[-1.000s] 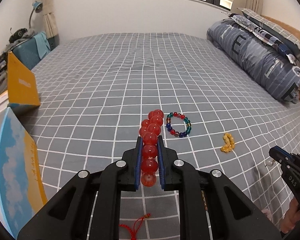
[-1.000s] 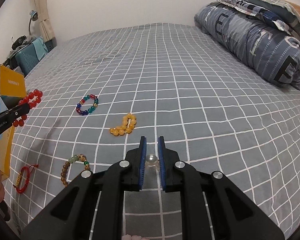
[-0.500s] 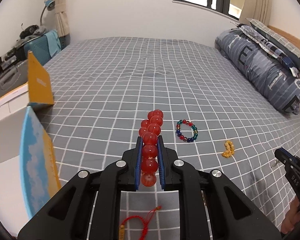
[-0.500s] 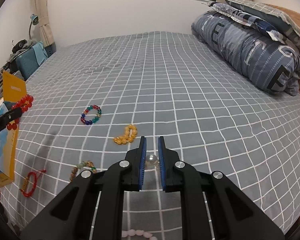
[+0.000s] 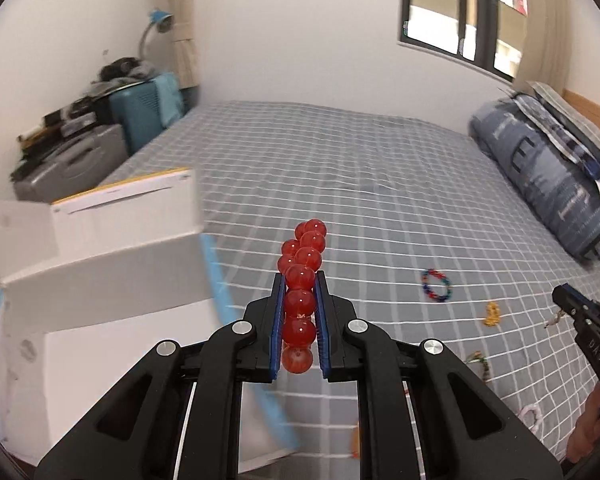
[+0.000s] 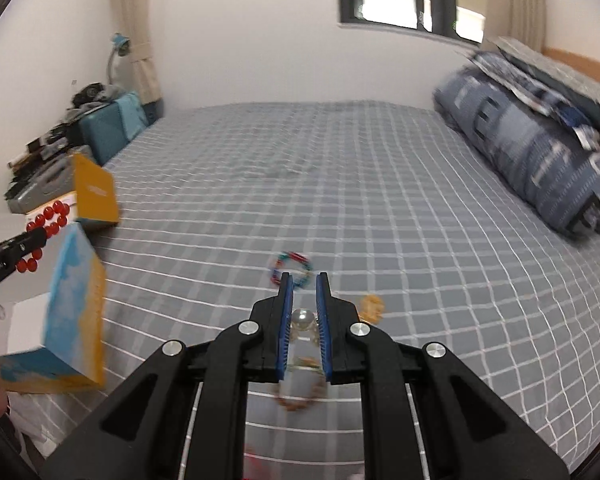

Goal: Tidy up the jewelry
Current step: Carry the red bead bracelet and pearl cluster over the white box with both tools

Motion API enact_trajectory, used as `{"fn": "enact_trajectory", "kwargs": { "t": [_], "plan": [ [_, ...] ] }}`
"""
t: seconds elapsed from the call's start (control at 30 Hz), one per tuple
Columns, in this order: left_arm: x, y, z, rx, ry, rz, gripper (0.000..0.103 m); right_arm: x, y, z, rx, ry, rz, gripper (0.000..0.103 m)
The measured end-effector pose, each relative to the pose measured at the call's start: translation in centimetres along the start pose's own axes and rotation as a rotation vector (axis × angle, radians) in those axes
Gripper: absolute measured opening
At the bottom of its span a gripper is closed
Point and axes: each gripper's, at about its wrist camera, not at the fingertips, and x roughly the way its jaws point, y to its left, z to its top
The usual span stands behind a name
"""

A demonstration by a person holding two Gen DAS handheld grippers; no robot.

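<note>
Both views have swung left across the bed [image 5: 340, 168] and risen since a second ago: the open box [image 5: 100, 264], then only a sliver at the left frame edge, now fills the lower left of the left wrist view, and its white inside faces the camera. My reading is that both hands are carrying their pickings toward that box, so the drop-off step is close.

The box stands at the bed's left edge with its flaps up, blue-and-yellow print on the outside. What shows of its interior looks bare white; its floor is partly hidden behind the wall and the gripper, so I cannot tell whether any jewelry lies in it yet.

The left gripper [image 5: 299, 320] has its fingers clamped on the red bead bracelet [image 5: 302, 268], as before; the strand runs along the gap and sticks out past the tips, now just right of the box's near corner. The right gripper [image 6: 303, 320] pinches a small pearl piece [image 6: 302, 317] with a thin chain dangling under it.

Left on the sheet, well apart from the box: the multicolour bracelet [image 5: 436, 285], the yellow bead bracelet [image 5: 491, 314], a brown bead bracelet [image 6: 298, 394], blurred, and a pale piece [image 5: 530, 416] near the lower right edge.
</note>
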Motion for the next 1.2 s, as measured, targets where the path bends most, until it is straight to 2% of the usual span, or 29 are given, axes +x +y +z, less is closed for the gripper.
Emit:
{"fn": "enact_trajectory", "kwargs": {
  "t": [0.33, 0.43, 0.6, 0.67, 0.73, 0.87, 1.1, 1.2],
  "plan": [
    [-4.5, 11.9, -1.4, -0.098, 0.021, 0.144, 0.013, -1.3, 14.5, 2.3, -0.156, -0.006, 0.171, 0.011],
    [-4.9, 15.2, -2.0, -0.122, 0.049, 0.186, 0.013, -1.6, 18.9, 2.8, -0.197, 0.007, 0.237, 0.011],
    [-5.4, 19.8, -3.0, -0.177, 0.108, 0.212, 0.013, -1.2, 25.2, 2.7, -0.243, 0.042, 0.327, 0.011],
    [-5.5, 21.3, -3.6, -0.195, 0.129, 0.237, 0.013, -0.5, 27.4, 2.2, -0.276, 0.05, 0.32, 0.011],
    [-5.4, 22.5, -4.2, -0.202, 0.15, 0.271, 0.013, 0.8, 29.6, 1.2, -0.308, 0.102, 0.331, 0.011],
    [-4.1, 23.6, -5.4, -0.223, 0.207, 0.278, 0.013, 3.1, 32.6, -0.3, -0.34, 0.219, 0.342, 0.011],
    [-1.8, 24.4, -7.1, -0.216, 0.289, 0.288, 0.013, 6.0, 34.0, -2.0, -0.352, 0.341, 0.314, 0.011],
    [-0.9, 24.3, -7.6, -0.205, 0.336, 0.307, 0.013, 7.4, 34.2, -3.1, -0.369, 0.395, 0.261, 0.011]
  ]
}}
